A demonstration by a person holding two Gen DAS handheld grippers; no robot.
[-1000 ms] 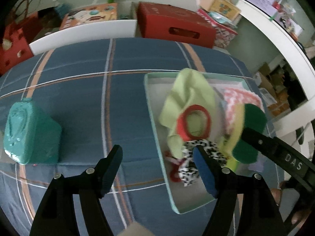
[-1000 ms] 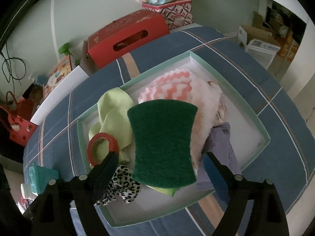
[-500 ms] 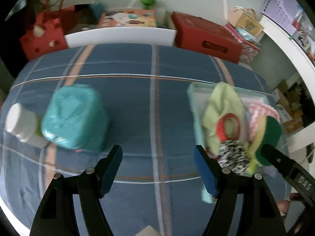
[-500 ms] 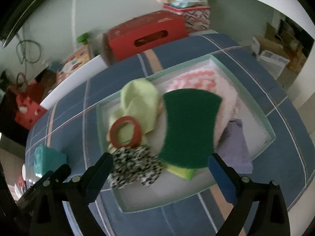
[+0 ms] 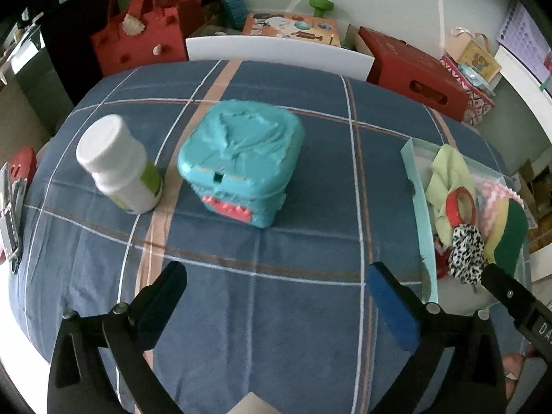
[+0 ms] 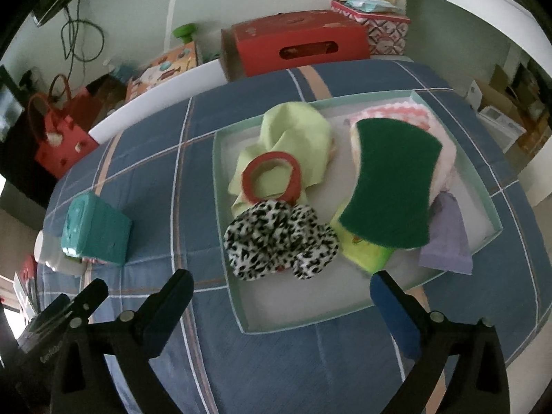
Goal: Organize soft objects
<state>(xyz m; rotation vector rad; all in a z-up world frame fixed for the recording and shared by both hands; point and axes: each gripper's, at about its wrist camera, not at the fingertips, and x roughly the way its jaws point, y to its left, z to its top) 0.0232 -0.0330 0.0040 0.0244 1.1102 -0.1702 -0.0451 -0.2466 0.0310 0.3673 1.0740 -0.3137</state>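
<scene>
A pale green tray (image 6: 220,207) on the plaid blue cover holds soft items: a dark green scouring sponge (image 6: 390,186), a leopard-print scrunchie (image 6: 279,245), a red ring (image 6: 270,179), a light green cloth (image 6: 293,131), a pink-white cloth (image 6: 390,110) and a lavender cloth (image 6: 445,238). My right gripper (image 6: 281,277) hovers over the tray's near edge, its jaws opening with nothing between them. My left gripper (image 5: 276,269) hangs over bare cover in front of a teal box (image 5: 241,158), its jaws opening and empty too. The tray (image 5: 417,186) lies at its right.
A white bottle (image 5: 117,162) leans left of the teal box. Beyond the cover's far edge stand a red box (image 6: 296,48), a red bag (image 5: 138,34) and a white board (image 5: 276,51). Cartons sit on the floor at right.
The left view has swung from the tray to the teal box and bottle, and its jaws have spread. The right gripper has drawn back from the green sponge and its jaws have widened.
</scene>
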